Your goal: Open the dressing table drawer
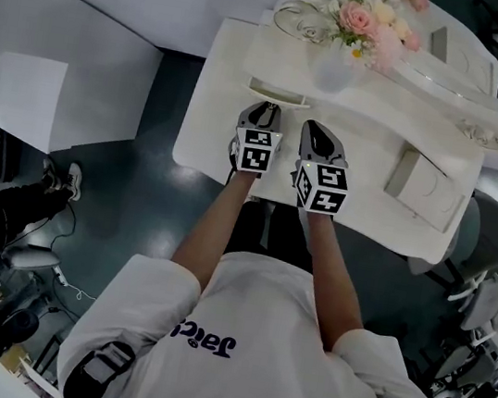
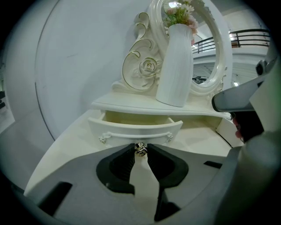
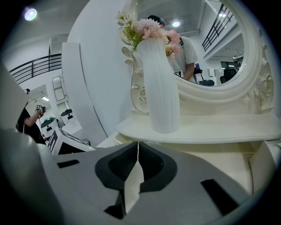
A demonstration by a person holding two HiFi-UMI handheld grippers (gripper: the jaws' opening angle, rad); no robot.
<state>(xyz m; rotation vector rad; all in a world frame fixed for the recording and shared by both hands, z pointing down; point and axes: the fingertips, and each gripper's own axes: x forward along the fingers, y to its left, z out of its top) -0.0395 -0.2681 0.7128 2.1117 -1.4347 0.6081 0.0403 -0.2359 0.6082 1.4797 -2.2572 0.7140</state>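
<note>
The white dressing table (image 1: 210,136) has a small drawer (image 2: 135,127) under its raised shelf, pulled partly out so its pale inside shows. The drawer (image 1: 272,91) lies just ahead of both grippers in the head view. My left gripper (image 2: 140,150) is shut on the drawer's small metal knob (image 2: 140,148), which sits pinched between the fingertips. My right gripper (image 3: 138,144) hovers beside it, shut with its tips touching and nothing between them. In the head view the left gripper (image 1: 265,112) and right gripper (image 1: 321,134) sit side by side over the tabletop.
A tall white ribbed vase (image 3: 160,83) with pink flowers (image 1: 371,21) stands on the shelf above the drawer, in front of an oval mirror (image 3: 213,44) with carved scrollwork (image 2: 142,66). A second small drawer (image 1: 422,185) stands out at the right. A person (image 1: 5,202) sits at far left.
</note>
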